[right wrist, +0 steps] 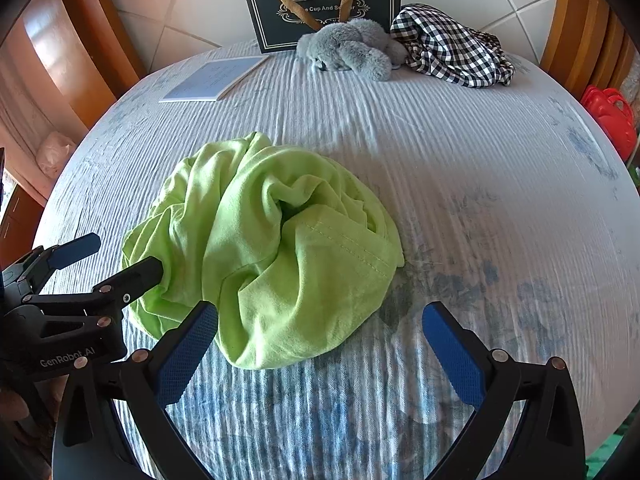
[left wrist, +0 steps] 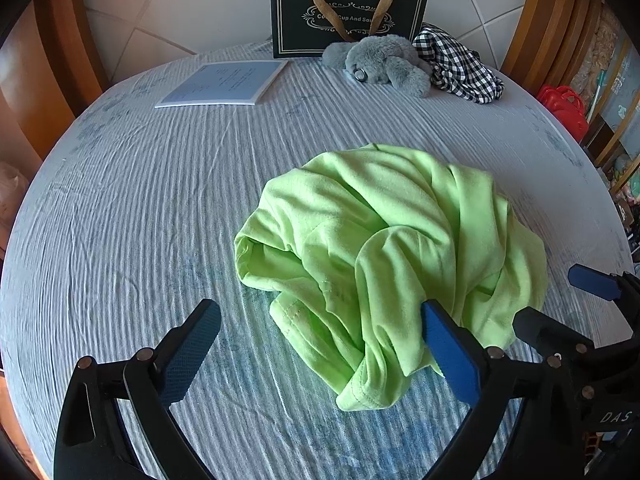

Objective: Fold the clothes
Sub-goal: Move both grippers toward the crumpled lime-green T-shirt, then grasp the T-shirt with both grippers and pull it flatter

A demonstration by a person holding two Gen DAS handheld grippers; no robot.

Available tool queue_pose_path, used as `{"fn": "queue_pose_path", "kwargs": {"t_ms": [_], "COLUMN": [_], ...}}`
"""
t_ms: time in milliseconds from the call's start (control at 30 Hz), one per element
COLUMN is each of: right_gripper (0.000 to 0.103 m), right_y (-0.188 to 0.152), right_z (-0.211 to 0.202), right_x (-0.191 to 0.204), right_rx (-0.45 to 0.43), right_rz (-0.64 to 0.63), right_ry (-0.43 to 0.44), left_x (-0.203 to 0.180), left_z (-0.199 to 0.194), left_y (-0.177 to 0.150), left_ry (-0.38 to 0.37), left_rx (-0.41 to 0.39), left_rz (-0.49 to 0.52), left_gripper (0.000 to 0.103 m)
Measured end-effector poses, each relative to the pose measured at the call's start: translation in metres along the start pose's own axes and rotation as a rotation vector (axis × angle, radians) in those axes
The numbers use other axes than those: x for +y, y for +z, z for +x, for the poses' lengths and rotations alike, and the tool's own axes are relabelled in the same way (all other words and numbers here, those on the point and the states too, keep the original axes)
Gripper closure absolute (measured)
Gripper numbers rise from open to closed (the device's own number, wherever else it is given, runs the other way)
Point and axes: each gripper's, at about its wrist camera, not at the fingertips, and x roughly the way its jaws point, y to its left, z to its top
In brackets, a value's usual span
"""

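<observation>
Very start of the fold: lime-green garment (left wrist: 384, 248) lying crumpled in a heap on the tabletop (left wrist: 120, 208), which is draped in a ribbed blue-and-white cloth. Not spread, not flattened, no edge lined up yet. Judged as the opening step, finding a hem or corner and pulling the heap out flat.

Left gripper (left wrist: 320, 352) low over the near side of the heap, jaws spread wide, holding nothing; right-hand pad just over or against a fold, contact not certain. In the right wrist view, one of its fingers pressed against or into the heap's near left edge. Right gripper (right wrist: 320, 352) likewise with jaws wide apart and empty, the heap's near edge lying by its left pad.

Stitched hem (right wrist: 352, 252) showing on the right of the heap in the right wrist view; another hem end (left wrist: 360, 396) poking toward the left gripper. Likely next: close each pair of jaws on a separate hem or corner, then lift and draw apart to open the garment. Risk of pinching several layers at once.

Far side: dark gift bag (left wrist: 348, 16), grey plush toy (left wrist: 380, 62), checked cloth (left wrist: 460, 64), booklet (left wrist: 224, 82), all well apart from the garment.
</observation>
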Motion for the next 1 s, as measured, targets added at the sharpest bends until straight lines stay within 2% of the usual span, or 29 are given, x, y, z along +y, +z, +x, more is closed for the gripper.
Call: {"fn": "queue_pose_path", "kwargs": {"t_ms": [133, 200, 267, 300, 367, 400, 433, 500, 567, 667, 800, 900, 933, 967, 1000], "right_gripper": [0.001, 0.004, 0.013, 0.024, 0.034, 0.047, 0.055, 0.088, 0.094, 0.101, 0.101, 0.101, 0.101, 0.101, 0.098], "right_y": [0.0, 0.0, 0.001, 0.001, 0.001, 0.001, 0.0, 0.002, 0.009, 0.027, 0.051, 0.06, 0.062, 0.064, 0.065], "right_z": [0.003, 0.006, 0.012, 0.017, 0.03, 0.036, 0.042, 0.049, 0.036, -0.004, -0.061, -0.087, -0.09, -0.094, -0.094], "right_x": [0.001, 0.003, 0.004, 0.005, 0.006, 0.007, 0.009, 0.011, 0.006, -0.013, -0.047, -0.075, -0.084, -0.093, -0.101], "right_rx": [0.008, 0.012, 0.02, 0.027, 0.056, 0.071, 0.087, 0.11, 0.057, -0.067, -0.223, -0.278, -0.283, -0.286, -0.277], "right_rz": [-0.006, -0.008, -0.01, -0.012, -0.012, -0.012, -0.014, -0.035, -0.033, -0.011, 0.045, 0.099, 0.115, 0.131, 0.144], "right_ry": [-0.002, -0.003, -0.004, -0.003, 0.021, 0.034, 0.046, 0.036, 0.0, -0.049, -0.139, -0.209, -0.232, -0.255, -0.268], "left_x": [0.001, 0.001, 0.001, 0.001, 0.002, 0.004, 0.006, 0.011, 0.016, 0.028, 0.059, 0.079, 0.084, 0.089, 0.093], "left_z": [0.005, 0.01, 0.017, 0.022, 0.027, 0.023, 0.019, 0.01, 0.001, -0.017, -0.051, -0.06, -0.06, -0.061, -0.063], "left_y": [-0.001, -0.002, -0.003, -0.003, -0.004, -0.001, 0.003, 0.009, 0.015, 0.028, 0.051, 0.064, 0.066, 0.068, 0.068], "left_ry": [-0.005, -0.006, -0.018, -0.029, -0.047, -0.04, -0.033, -0.019, -0.005, 0.005, 0.015, 0.027, 0.037, 0.048, 0.059], "left_rx": [0.008, 0.016, 0.036, 0.053, 0.065, 0.055, 0.044, 0.023, 0.002, -0.036, -0.118, -0.134, -0.135, -0.137, -0.145], "left_rz": [0.009, 0.019, 0.028, 0.026, 0.014, 0.014, 0.014, 0.013, 0.013, -0.005, -0.074, -0.12, -0.125, -0.131, -0.137], "left_gripper": [0.006, 0.014, 0.043, 0.048, 0.064, 0.069, 0.081, 0.088, 0.09, 0.09, 0.09, 0.08, 0.06, 0.035, 0.028]}}
